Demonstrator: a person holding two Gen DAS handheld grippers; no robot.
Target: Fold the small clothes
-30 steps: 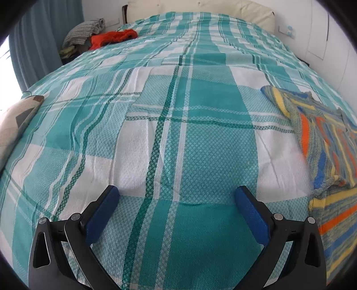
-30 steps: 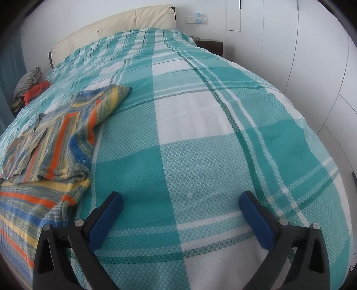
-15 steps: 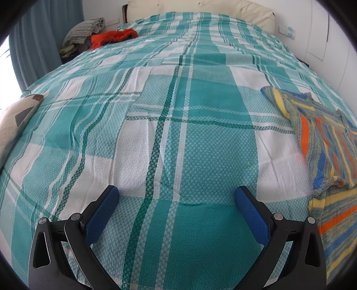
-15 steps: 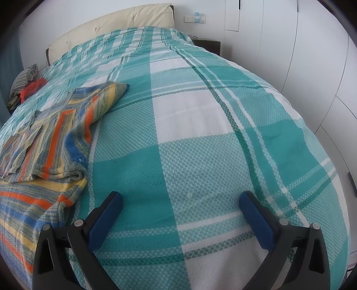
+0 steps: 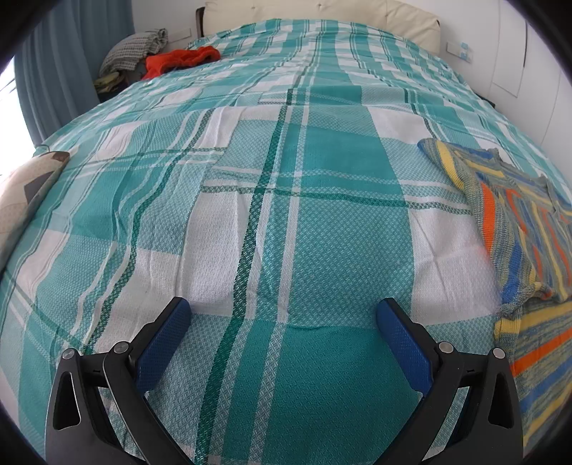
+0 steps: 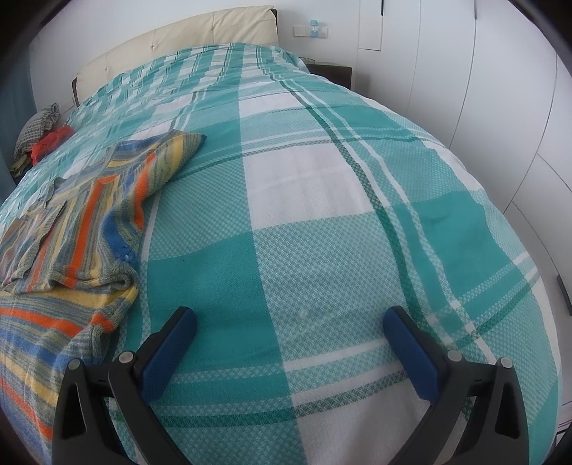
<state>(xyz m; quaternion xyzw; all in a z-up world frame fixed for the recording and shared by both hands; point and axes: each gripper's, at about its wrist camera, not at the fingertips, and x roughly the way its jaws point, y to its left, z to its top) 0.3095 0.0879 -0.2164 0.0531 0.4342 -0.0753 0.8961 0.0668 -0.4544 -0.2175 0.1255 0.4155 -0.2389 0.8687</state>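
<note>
bedspread point(image 5: 321, 229): woven cloth, matt, textured | striped sweater point(image 6: 82, 229): knit, soft, fuzzy | tongs pads point(image 5: 404, 343): blue, dimpled rubbery | tongs frame: black matt plastic | headboard point(image 6: 200, 32): smooth cream upholstery

One striped knit garment point(image 6: 82, 229), one red garment point(image 5: 182, 59), one checked grey cloth point(image 5: 136, 46), two claws, both spread

A wide bed point(image 5: 286, 221) fills the room under a teal-and-white checked cover, its cream padded headboard point(image 6: 186, 46) against the far white wall. Blue curtains point(image 5: 53, 71) hang at far left beside bright daylight. White cupboard doors point(image 6: 500, 89) line the right side, past a dark bedside table point(image 6: 332, 71).
</note>
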